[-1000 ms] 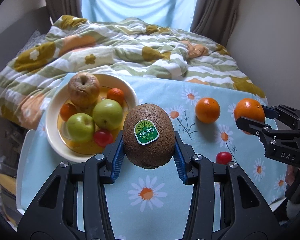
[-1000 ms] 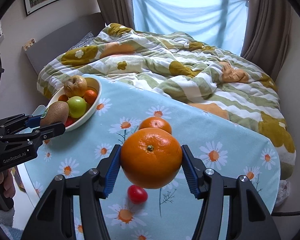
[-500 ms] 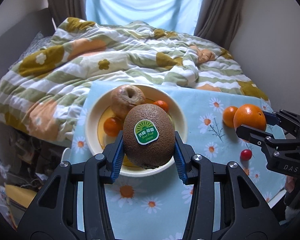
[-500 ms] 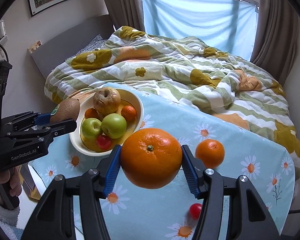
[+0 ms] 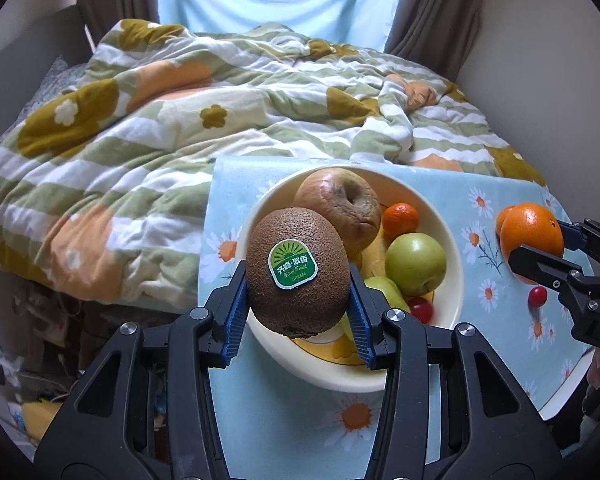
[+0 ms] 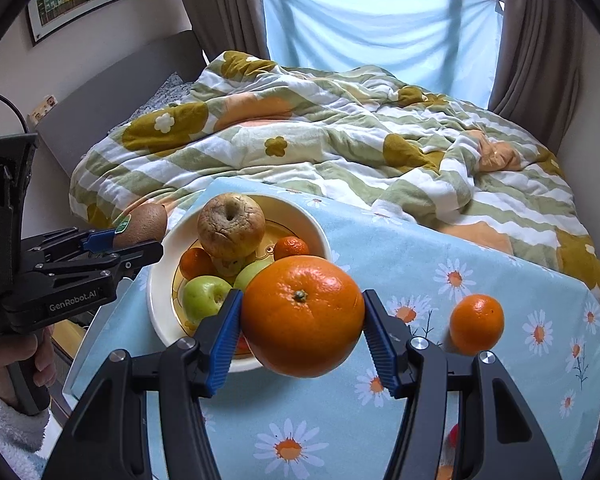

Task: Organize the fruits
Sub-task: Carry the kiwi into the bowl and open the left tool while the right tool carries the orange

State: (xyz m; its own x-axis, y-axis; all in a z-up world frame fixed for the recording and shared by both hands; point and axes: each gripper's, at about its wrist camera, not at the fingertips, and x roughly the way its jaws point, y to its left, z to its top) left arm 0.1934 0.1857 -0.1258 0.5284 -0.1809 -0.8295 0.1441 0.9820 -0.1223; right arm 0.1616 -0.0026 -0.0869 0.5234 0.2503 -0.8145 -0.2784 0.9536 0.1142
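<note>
My left gripper [image 5: 298,314] is shut on a brown kiwi [image 5: 297,276] with a green sticker, held above the near left rim of a cream bowl [image 5: 456,240]. The bowl holds a wrinkled brown apple [image 5: 340,206], two green apples [image 5: 415,264], small oranges [image 5: 400,220] and a cherry tomato [image 5: 421,308]. My right gripper [image 6: 302,338] is shut on a large orange [image 6: 302,316], held above the table just right of the bowl [image 6: 156,300]. The left gripper [image 6: 136,236] with the kiwi [image 6: 146,222] shows at the left of the right wrist view.
A smaller orange [image 6: 476,324] and a cherry tomato [image 5: 537,296] lie on the daisy-print tablecloth [image 6: 440,256] right of the bowl. A bed with a striped flowered quilt [image 5: 180,128] lies right behind the table. The table's left edge runs close beside the bowl.
Both grippers have moved left toward the bowl with their fruit. The kiwi now hangs over the bowl's near left rim, and the large orange is close beside the bowl.
</note>
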